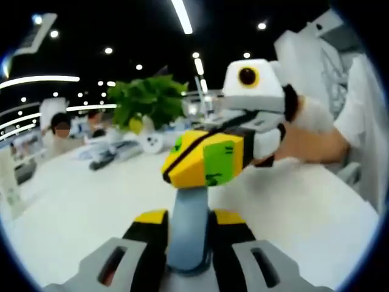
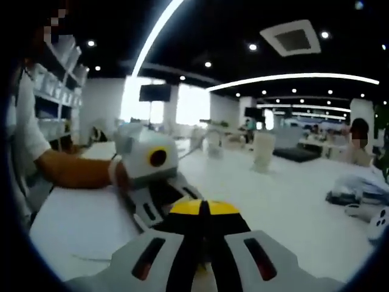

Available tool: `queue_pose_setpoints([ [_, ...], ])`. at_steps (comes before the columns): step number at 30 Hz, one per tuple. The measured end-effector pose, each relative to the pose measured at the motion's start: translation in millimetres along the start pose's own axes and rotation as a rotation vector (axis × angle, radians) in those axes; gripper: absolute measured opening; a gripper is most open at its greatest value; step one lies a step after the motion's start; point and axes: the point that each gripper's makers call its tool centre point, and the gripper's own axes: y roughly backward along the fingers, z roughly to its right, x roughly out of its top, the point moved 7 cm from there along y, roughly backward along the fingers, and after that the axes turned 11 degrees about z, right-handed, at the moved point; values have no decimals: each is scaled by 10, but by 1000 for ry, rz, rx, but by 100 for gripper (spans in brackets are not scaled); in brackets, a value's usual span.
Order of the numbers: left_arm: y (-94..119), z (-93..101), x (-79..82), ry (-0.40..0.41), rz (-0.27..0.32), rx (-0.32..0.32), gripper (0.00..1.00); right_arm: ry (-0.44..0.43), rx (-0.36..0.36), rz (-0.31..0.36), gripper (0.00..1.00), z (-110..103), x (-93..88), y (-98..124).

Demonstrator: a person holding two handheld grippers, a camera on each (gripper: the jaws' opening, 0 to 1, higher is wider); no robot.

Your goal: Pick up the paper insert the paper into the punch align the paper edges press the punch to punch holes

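A grey-blue piece (image 1: pixel 189 234) stands upright between the jaws of the left tongs (image 1: pixel 189 219), which are clenched on both of its sides. It is smooth and plain, with a rounded lower end. Whether it is the paper or a part of the punch cannot be told.

Its top runs up under the yellow and green tip of the right tongs (image 1: pixel 203 159), which reach in from the right, held by a hand (image 1: pixel 304 131). In the right gripper view their yellow tips are pressed together with only a thin dark line between. Whether they pinch the piece cannot be told.

Beyond both tongs the white table (image 1: pixel 73 207) lies broad and bare. Its edge curves round to the right, under a white sleeve (image 1: pixel 358 115). Far ahead-left are dark clutter (image 1: pixel 103 159) and a leafy plant (image 1: pixel 149 100).
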Motion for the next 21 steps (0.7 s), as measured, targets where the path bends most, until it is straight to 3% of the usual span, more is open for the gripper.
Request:
queue_pose_setpoints([
  [6,-6,2,-3,-3,-1,-1,29,-5,-17,-51,3,-24,27,6],
  [11,-11,7,-3,-4,-3,0,29,34,-41,-148,2,-26,-12,43],
  [17,-10,15,-5,-3,-3,0,29,2,-41,-124,1,-35,-32,58],
  [21,-5,18,-5,1,-2,0,29,16,-47,-179,1,-39,-199,65],
])
